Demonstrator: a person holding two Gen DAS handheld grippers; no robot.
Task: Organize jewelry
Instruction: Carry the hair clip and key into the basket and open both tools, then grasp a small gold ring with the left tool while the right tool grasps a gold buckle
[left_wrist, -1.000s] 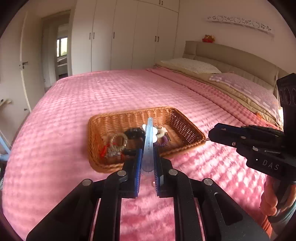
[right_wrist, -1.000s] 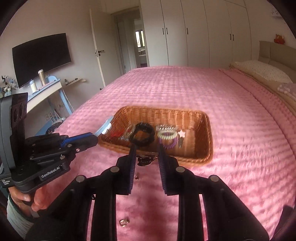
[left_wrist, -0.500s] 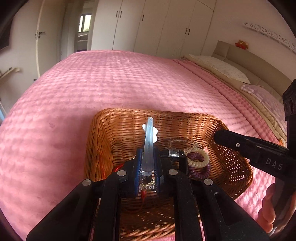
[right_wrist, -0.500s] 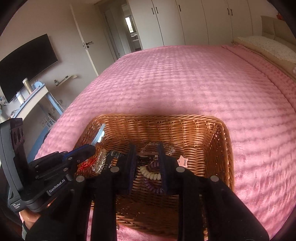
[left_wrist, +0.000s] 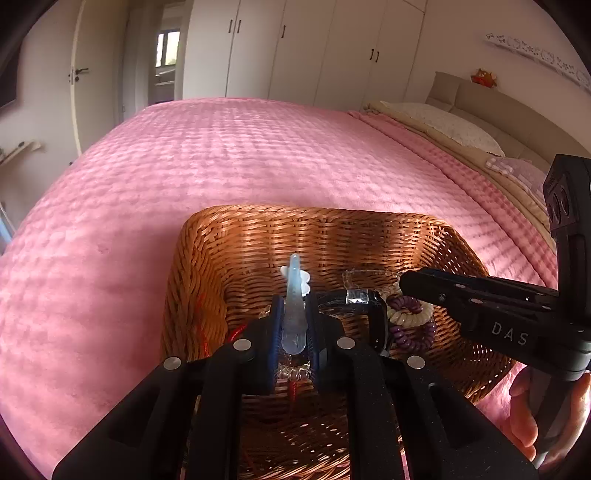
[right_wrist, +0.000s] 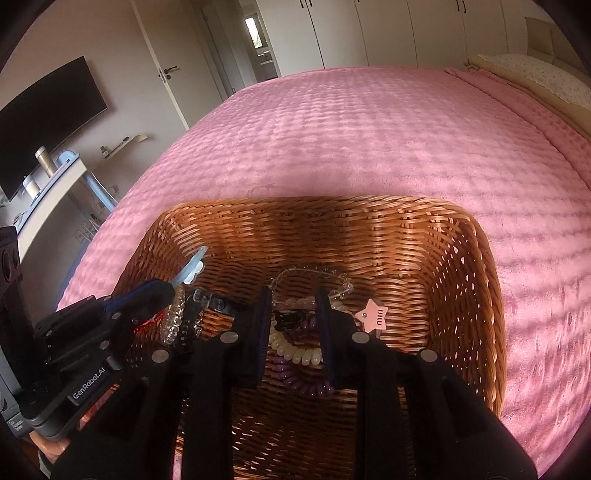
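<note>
A wicker basket (left_wrist: 258, 236) (right_wrist: 461, 258) sits on the pink bed. My left gripper (left_wrist: 293, 325) is shut on a pale blue hair clip (left_wrist: 294, 299) and holds it over the basket's left part; the clip also shows in the right wrist view (right_wrist: 190, 267). My right gripper (right_wrist: 293, 317) is shut on a small dark jewelry piece (right_wrist: 290, 319) above the basket's middle. In the basket lie a cream coil hair tie (right_wrist: 295, 350), a purple coil hair tie (right_wrist: 306, 384), a pink star clip (right_wrist: 373, 317), a clear bracelet (right_wrist: 310, 275) and a red cord (left_wrist: 201, 325).
The pink bedspread (left_wrist: 258, 155) stretches around the basket. Pillows (left_wrist: 443, 122) and a headboard lie at the far right. White wardrobes (left_wrist: 295, 48) stand behind. A desk (right_wrist: 48, 184) and a TV (right_wrist: 48, 118) stand at the left.
Both grippers moved forward from in front of the basket to above its inside, still holding the hair clip and the dark jewelry piece.
</note>
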